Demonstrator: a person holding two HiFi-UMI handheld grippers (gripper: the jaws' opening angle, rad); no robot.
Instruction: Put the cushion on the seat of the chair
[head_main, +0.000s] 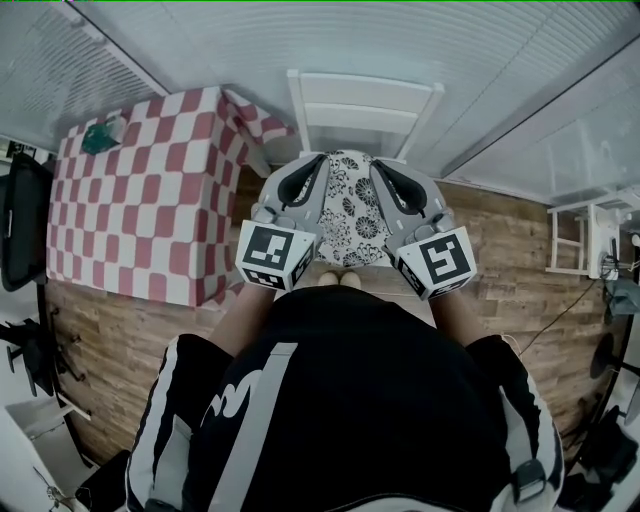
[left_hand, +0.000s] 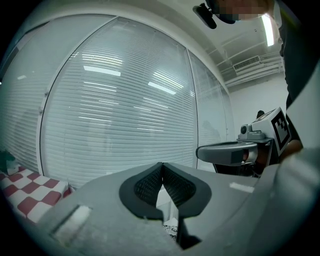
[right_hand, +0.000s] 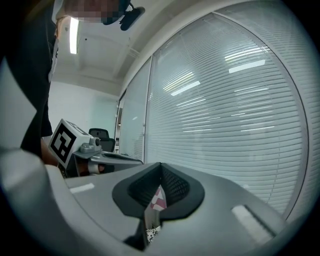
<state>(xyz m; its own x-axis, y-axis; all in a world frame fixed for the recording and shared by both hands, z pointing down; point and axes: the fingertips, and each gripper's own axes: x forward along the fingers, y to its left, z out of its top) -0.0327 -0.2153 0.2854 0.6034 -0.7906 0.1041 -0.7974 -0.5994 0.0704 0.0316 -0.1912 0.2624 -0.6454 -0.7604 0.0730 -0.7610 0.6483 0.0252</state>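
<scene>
A white cushion (head_main: 352, 212) with a black flower print hangs between my two grippers, in front of the person's legs. My left gripper (head_main: 320, 160) pinches its left side and my right gripper (head_main: 376, 166) its right side, both with jaws shut. Just beyond stands the white wooden chair (head_main: 365, 108); the cushion and grippers hide its seat. In the left gripper view the jaws (left_hand: 162, 165) meet at the tips, and a strip of the printed cushion (left_hand: 170, 231) shows below them. The right gripper view shows the same: tips (right_hand: 160, 165) together, printed fabric (right_hand: 150, 233) under them.
A table under a red-and-white checked cloth (head_main: 140, 190) stands left of the chair, with a green object (head_main: 100, 136) on its far corner. White blinds (left_hand: 125, 110) cover the glass wall behind. A small white stand (head_main: 580, 235) is at the right, a black office chair (head_main: 22, 220) at the far left.
</scene>
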